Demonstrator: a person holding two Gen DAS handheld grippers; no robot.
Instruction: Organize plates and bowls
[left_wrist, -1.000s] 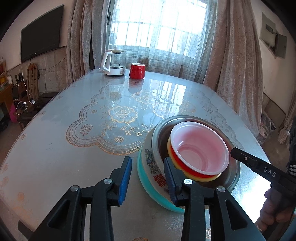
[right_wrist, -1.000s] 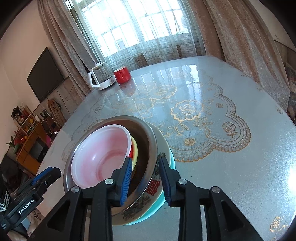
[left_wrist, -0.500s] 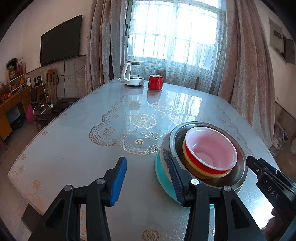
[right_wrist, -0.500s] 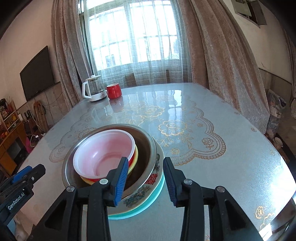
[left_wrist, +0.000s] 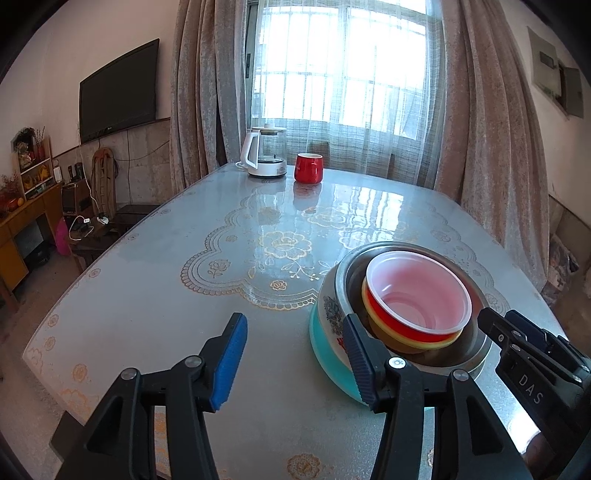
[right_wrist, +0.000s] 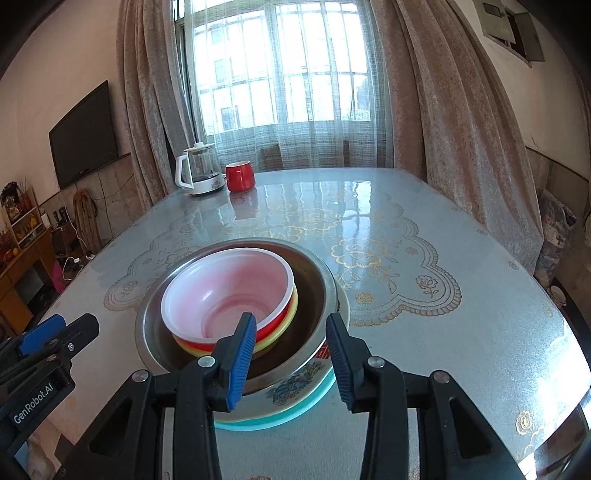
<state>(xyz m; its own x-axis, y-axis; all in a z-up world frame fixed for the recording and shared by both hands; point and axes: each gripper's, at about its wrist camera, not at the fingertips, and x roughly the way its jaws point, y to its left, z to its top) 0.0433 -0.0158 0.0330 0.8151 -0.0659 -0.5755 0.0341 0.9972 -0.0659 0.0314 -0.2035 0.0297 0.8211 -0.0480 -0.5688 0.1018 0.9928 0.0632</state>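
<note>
Both claws spread and empty beside one nested stack of bowls.

At the bottom of its own view the left gripper (left_wrist: 293, 354) stands with jaws wide apart, holding nothing; the same tool at the lower left of the other view carries the label "GenRobot.AI". The right gripper (right_wrist: 291, 360) is likewise parted and empty, and its body at the lower right of the left view reads "DAS". Just past both sits the stack: a pink bowl (right_wrist: 225, 295) in red and yellow ones, inside a steel bowl (right_wrist: 314, 273), on a printed plate (right_wrist: 295, 384) with red characters too small to read. Further up the table (left_wrist: 147, 302), a kettle (left_wrist: 266, 157) and red mug (left_wrist: 308, 168).
</note>
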